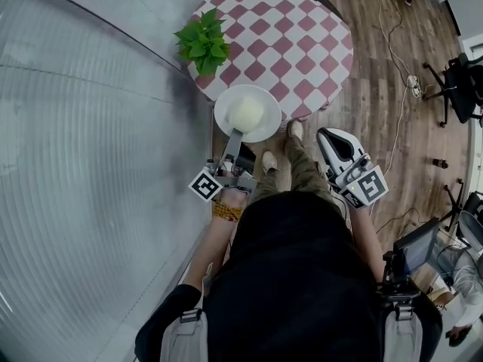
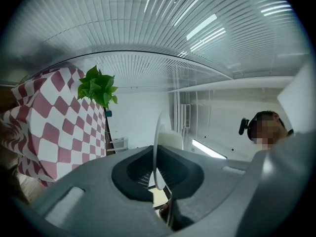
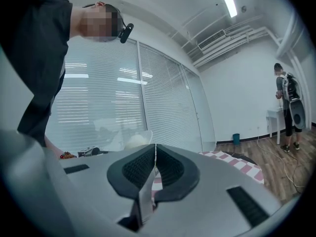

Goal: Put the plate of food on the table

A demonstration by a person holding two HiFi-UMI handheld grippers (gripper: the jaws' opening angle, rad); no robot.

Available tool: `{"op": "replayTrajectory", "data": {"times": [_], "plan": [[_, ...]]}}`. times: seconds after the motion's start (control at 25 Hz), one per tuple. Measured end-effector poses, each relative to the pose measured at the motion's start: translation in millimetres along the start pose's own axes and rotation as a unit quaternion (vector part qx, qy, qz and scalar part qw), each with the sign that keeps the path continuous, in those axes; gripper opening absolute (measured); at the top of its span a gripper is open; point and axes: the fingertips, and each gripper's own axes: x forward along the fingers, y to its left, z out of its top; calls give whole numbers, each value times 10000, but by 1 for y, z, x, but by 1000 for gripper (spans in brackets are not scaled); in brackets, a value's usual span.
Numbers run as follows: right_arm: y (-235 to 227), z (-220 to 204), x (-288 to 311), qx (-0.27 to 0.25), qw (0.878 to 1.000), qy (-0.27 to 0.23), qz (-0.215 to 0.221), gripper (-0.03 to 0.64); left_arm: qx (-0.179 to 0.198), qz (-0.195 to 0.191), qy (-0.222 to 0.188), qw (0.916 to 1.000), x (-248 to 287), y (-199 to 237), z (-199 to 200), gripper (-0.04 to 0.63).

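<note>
- The left gripper (image 1: 235, 139) is clenched on the near rim of the white plate (image 1: 247, 113). In the left gripper view its jaws pinch the plate edge-on, with the pale mound of food (image 2: 171, 138) just beyond them.
- The plate sits at the lower edge of the round table (image 1: 302, 44), partly overlapping the checked cloth; I can't tell whether it touches the top.
- The right gripper (image 1: 330, 136) is at lower right of the plate, well apart from it, and its jaws are pressed together with nothing between them.
- A leafy green plant (image 1: 202, 42) stands on the table's left edge, above the plate in the frame and apart from it; the cloth between them is bare.
- The person's shoes (image 1: 281, 143) are just below the plate.
- Wooden flooring (image 1: 377, 89) surrounds the table, with a cable (image 1: 394, 119) trailing across it and a black office chair (image 1: 460, 85) at upper right.
- A glass wall with blinds (image 1: 83, 164) fills the left side.
- Another person (image 3: 286, 107) stands at the far wall.
</note>
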Motion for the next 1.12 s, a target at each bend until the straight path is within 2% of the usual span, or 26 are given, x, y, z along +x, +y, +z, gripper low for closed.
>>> {"op": "replayTrajectory", "data": {"times": [0.16,0.52,0.72,0.8,0.96,1.12], "plan": [[-14,-11,8,113,9999,13,-7,14,-31,145,-60,9999,-2,16,1,15],[-56,-13,38,308,9992,63,245,14,-128,523,-626,9966,8,54,13,15],[-67,-25,38,472,9984,193,239,14,-138,772,-423,9960,25,83,10,15],[-75,-32,35,499,9983,263,152,14,-171,846,-327,9957,34,95,7,15],[-107,-42,22,665,9972,254,-228,14,-399,864,-418,9946,67,119,0,15],[-140,-41,11,842,9945,217,-584,14,-600,1178,-458,9902,98,146,-6,15]]}}
